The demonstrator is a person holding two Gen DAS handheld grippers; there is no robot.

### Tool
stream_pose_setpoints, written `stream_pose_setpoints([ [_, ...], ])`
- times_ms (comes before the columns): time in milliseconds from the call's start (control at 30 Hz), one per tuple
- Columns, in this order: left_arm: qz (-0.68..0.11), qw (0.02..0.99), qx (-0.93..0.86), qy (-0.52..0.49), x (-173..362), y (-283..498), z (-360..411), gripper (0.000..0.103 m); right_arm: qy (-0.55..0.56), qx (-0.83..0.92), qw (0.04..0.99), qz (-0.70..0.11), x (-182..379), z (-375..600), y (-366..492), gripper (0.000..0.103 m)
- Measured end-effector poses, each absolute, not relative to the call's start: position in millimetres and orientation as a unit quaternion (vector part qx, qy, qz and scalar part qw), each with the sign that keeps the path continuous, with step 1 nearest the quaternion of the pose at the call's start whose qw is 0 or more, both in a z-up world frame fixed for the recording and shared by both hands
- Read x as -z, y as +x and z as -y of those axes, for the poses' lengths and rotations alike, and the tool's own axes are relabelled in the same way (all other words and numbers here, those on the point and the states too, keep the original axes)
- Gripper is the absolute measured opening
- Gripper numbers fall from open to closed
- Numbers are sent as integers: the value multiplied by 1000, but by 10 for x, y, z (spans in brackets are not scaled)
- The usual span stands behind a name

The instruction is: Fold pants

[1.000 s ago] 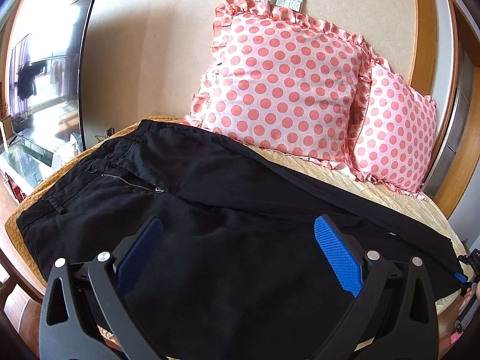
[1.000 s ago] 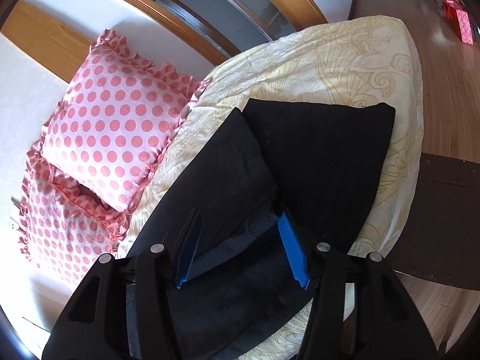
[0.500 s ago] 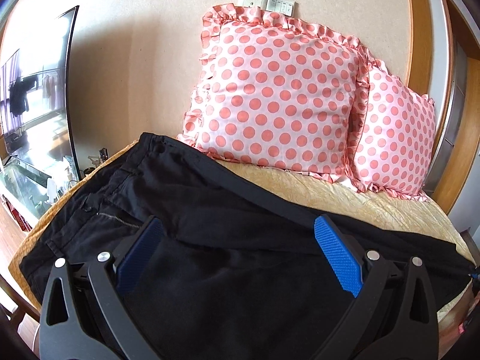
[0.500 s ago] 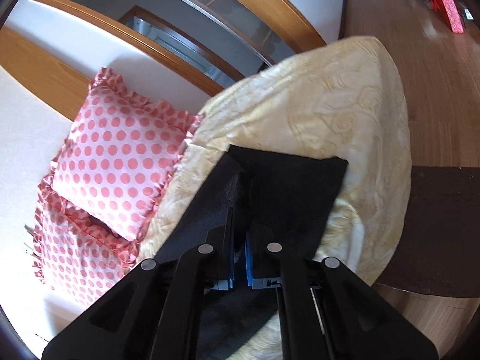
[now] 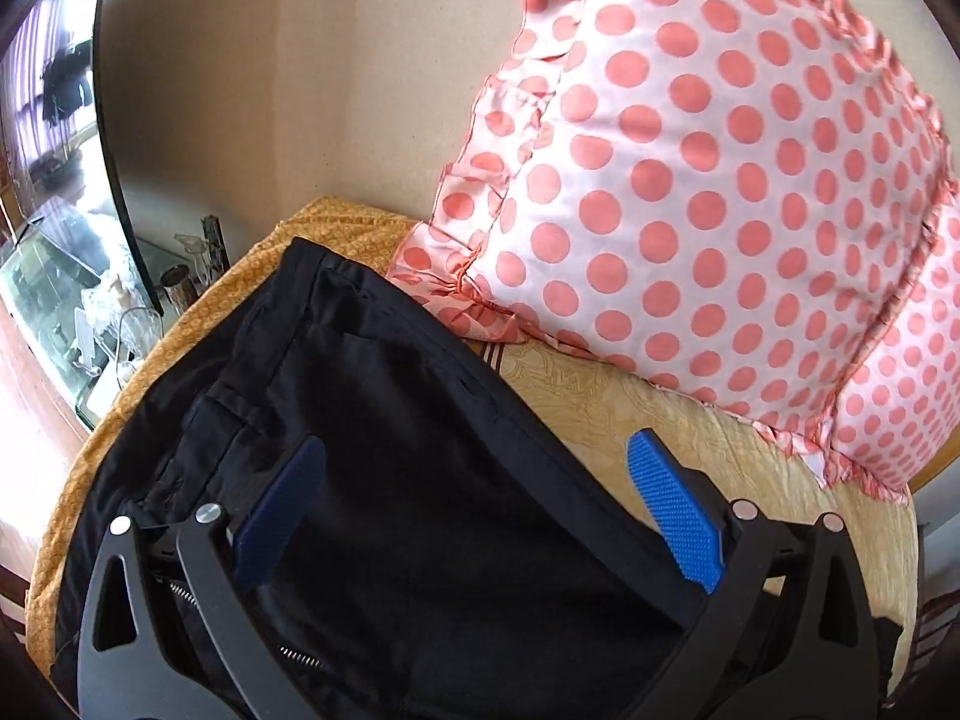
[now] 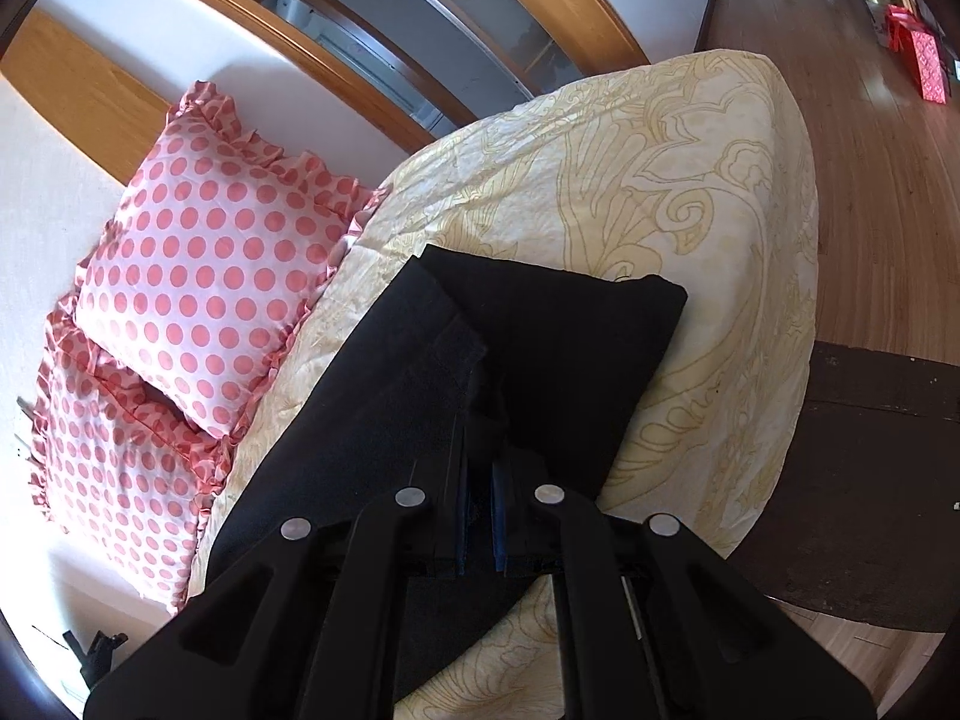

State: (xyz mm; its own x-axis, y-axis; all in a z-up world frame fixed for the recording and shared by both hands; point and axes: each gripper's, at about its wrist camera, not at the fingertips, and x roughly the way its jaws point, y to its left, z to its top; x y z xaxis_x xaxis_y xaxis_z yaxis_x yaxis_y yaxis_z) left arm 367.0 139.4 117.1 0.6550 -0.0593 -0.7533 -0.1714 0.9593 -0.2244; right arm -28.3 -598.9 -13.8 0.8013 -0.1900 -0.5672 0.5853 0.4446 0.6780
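Black pants (image 5: 420, 480) lie spread on the bed, waistband toward the left edge. My left gripper (image 5: 474, 510) is open, blue pads wide apart, low over the upper part of the pants. In the right wrist view the leg ends of the pants (image 6: 540, 348) lie on the cream bedspread. My right gripper (image 6: 478, 480) is shut on a pinched fold of the pants near the leg hems.
Two pink polka-dot pillows (image 5: 720, 180) (image 6: 198, 276) lean on the wall at the bed's head. A TV (image 5: 54, 90) and a glass stand (image 5: 72, 312) sit left of the bed. A cream bedspread (image 6: 660, 180), a wooden floor (image 6: 870, 150) and a dark mat (image 6: 870, 480) lie to the right.
My right gripper closed on the pants near the hems. My left gripper, still open, moved closer to the waistband and pillows.
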Motion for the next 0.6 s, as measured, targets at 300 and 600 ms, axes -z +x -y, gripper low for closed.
stream_pose_setpoints([
  [300,-492,841,-74,-211,-691,4459,-1490,51,456,242,827,-223,110,5991,-254,6],
  [600,-437,857,-61,-266,-704,4192,-1723,3,445,251,829,-227,91,5980,-208,6],
])
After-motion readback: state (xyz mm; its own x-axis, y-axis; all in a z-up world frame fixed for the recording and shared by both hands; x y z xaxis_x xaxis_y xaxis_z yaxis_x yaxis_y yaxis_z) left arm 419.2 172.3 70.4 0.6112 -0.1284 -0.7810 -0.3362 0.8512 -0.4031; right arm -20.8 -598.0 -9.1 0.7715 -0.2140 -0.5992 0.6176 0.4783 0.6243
